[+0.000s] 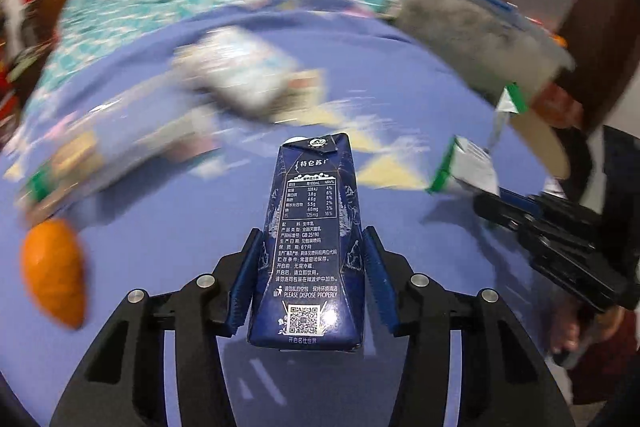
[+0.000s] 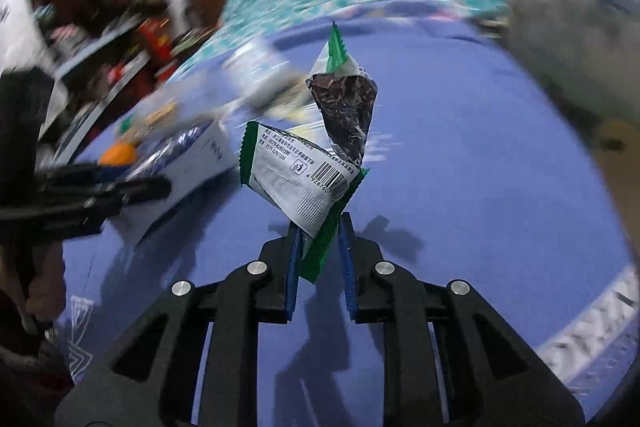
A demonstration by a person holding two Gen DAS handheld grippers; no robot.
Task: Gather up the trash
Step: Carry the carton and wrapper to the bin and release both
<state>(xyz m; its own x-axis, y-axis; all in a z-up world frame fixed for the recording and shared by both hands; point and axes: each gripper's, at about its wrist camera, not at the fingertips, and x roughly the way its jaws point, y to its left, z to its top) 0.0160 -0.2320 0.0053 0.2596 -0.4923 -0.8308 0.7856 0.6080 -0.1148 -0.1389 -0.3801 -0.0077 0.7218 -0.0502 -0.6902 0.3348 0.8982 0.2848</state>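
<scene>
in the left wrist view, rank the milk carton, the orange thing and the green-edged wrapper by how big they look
1. milk carton, largest, though it sits nearest the camera, clamped in the left gripper.
2. orange thing, blurred.
3. green-edged wrapper, smallest, held by the right gripper.
Two and three look close, so that order is unsure.

left gripper [image 1: 310, 247] clamps dark blue milk carton [image 1: 310, 227] | orange [image 1: 54, 273] left | blue sheet [image 1: 168, 227] below
</scene>
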